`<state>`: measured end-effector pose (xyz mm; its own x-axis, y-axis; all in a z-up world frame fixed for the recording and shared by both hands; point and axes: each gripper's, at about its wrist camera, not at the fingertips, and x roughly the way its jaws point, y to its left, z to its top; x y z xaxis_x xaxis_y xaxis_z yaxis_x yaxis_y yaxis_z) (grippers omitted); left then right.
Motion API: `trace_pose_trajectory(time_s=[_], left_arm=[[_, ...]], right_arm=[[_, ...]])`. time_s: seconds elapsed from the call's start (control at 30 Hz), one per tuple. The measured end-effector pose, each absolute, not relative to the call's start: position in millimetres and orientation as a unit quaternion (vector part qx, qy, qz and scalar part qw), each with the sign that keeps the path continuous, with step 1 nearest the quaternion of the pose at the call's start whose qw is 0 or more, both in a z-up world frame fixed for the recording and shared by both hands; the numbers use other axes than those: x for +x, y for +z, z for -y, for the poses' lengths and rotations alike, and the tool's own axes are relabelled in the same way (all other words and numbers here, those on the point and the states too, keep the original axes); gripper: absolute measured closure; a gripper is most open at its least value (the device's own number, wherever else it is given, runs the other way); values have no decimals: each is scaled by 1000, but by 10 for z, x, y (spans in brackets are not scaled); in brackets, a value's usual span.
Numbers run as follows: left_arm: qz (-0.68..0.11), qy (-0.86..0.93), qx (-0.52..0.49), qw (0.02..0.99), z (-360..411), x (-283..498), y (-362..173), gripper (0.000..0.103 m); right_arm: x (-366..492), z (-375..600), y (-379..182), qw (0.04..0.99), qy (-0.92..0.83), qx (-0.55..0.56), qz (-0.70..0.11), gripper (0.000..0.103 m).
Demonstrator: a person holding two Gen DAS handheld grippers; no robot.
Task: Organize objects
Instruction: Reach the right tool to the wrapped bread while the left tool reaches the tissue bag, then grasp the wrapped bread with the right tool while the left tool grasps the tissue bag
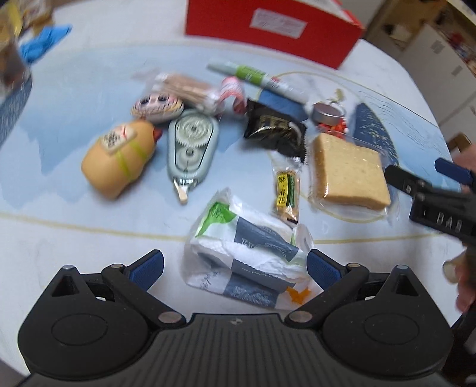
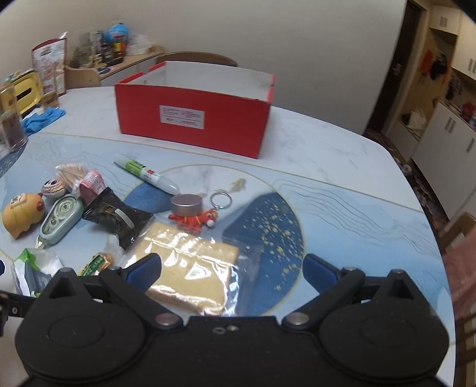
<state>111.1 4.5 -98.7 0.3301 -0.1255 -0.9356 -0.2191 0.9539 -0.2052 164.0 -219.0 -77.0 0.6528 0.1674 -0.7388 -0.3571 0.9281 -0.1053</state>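
Observation:
Loose items lie on the table in front of an open red box (image 2: 193, 114). My left gripper (image 1: 235, 269) is open, its pads on either side of a white tissue pack (image 1: 241, 253), not closed on it. My right gripper (image 2: 232, 268) is open just over a bagged slice of bread (image 2: 190, 265), which also shows in the left wrist view (image 1: 348, 172). Other items: a hot dog toy (image 1: 119, 154), a correction tape dispenser (image 1: 190, 146), a black snack packet (image 1: 273, 131), a glue stick (image 2: 145, 172), a red keychain toy (image 2: 196, 220) and a small yellow-green candy (image 1: 285, 190).
The red box (image 1: 267, 26) stands at the back of the marble-patterned table (image 2: 342, 190). A blue glove (image 2: 41, 119), jars and packets crowd the far left. A round metal tin (image 2: 186, 204) sits by the keychain. A wooden chair (image 2: 458, 232) stands at the right table edge.

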Motion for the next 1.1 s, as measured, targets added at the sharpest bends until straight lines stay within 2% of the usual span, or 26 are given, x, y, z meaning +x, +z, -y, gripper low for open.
trace_pose_trajectory(time_s=[0.2,0.4,0.77,1.1], left_arm=[[-598,65,-264,754,-221,1166,-981,0],[-622,105,-323,706,-261,1191,-1021,0],[-634,145,-310,694,-132,1302,-1222,0],[-632,130,-234,728,-7,1386,-1228,0]], right_arm=[[1726,2143,-859,885,207,-158,-386,1],[1753,2145,-899,865,271,-178,-383,1],[1906,1892,-1129,766,401,-332,-377,1],[2180,1835,-1285,717,448,-338,-414,0]])
